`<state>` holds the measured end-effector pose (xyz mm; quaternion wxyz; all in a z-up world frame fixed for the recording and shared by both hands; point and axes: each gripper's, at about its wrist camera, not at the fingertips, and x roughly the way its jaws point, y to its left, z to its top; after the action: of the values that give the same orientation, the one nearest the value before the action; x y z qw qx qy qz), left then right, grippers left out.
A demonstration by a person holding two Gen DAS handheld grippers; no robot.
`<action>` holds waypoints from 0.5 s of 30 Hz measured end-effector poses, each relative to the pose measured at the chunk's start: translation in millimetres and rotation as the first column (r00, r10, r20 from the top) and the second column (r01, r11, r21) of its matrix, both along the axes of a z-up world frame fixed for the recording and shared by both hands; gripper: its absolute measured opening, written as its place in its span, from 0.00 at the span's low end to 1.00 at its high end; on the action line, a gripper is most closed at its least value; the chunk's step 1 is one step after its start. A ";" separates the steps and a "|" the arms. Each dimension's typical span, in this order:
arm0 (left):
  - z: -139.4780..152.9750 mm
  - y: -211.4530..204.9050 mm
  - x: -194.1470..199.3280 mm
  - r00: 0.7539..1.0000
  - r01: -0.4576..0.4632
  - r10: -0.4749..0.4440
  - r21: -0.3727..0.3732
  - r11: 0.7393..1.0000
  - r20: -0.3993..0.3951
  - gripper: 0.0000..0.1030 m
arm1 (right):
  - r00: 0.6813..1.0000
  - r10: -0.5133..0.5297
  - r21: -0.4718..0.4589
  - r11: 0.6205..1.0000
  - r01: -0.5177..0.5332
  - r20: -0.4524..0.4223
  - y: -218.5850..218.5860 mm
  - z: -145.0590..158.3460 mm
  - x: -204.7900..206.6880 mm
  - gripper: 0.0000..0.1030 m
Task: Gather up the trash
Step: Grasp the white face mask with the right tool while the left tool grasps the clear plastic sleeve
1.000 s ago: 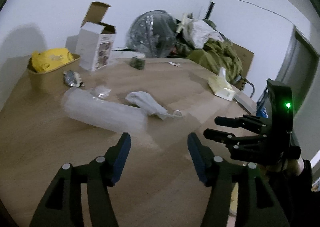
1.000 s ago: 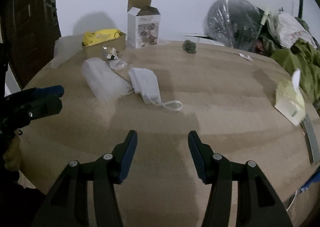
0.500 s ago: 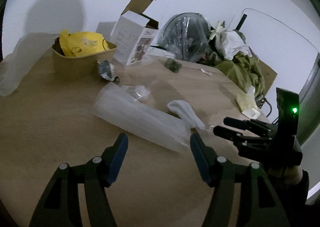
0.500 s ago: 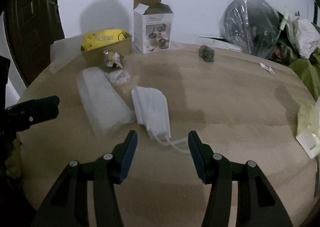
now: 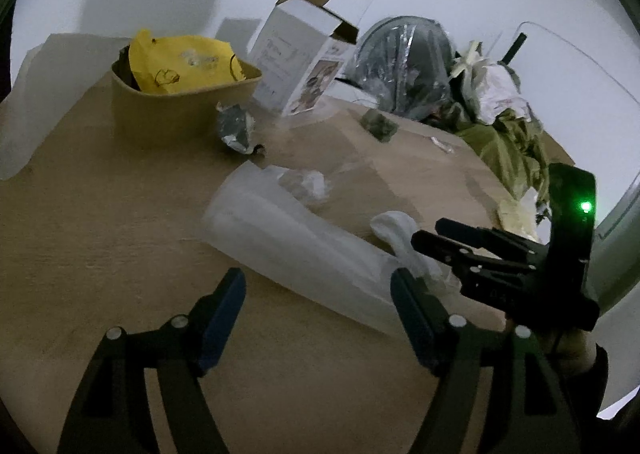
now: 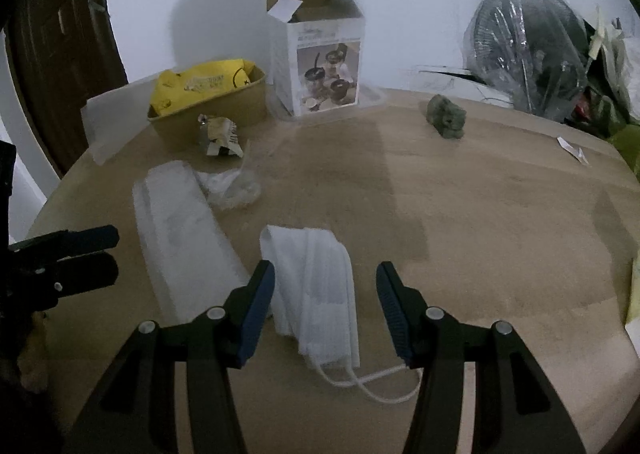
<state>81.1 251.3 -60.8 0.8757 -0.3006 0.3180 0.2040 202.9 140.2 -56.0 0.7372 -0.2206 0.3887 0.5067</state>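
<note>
Between the blue pads of my right claw (image 6: pixel 325 308) lies a folded white face mask (image 6: pixel 316 290), flat on the wooden counter (image 6: pixel 500 222), its ear loops trailing toward me; the pads stand apart and touch nothing. Just left of the mask lies a long frosted plastic sleeve (image 5: pixel 296 250), and my left claw (image 5: pixel 318 314) hovers near it, jaws opening, nothing between them. A brown tub (image 6: pixel 224 110) with a yellow bag sits by the wall
</note>
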 end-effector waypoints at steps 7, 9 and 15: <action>-9.2 8.6 16.3 0.999 -0.012 0.010 -0.056 0.998 -0.032 0.74 | 0.999 0.028 -0.051 0.998 -0.029 -0.015 10.8 -11.7 2.9 0.49; -11.6 10.3 22.9 0.998 -0.015 0.012 -0.057 0.998 -0.056 0.74 | 0.999 0.028 -0.068 0.997 -0.029 -0.019 11.4 -16.7 3.3 0.49; -13.4 17.2 34.4 0.995 -0.036 0.031 -0.054 0.998 -0.092 0.74 | 0.998 0.060 -0.066 0.996 -0.061 -0.031 6.6 -20.2 -3.7 0.23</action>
<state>115.5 268.5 -74.1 0.8480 -0.3206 0.3583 0.2232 199.2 146.8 -76.2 0.7081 -0.2494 0.4091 0.5186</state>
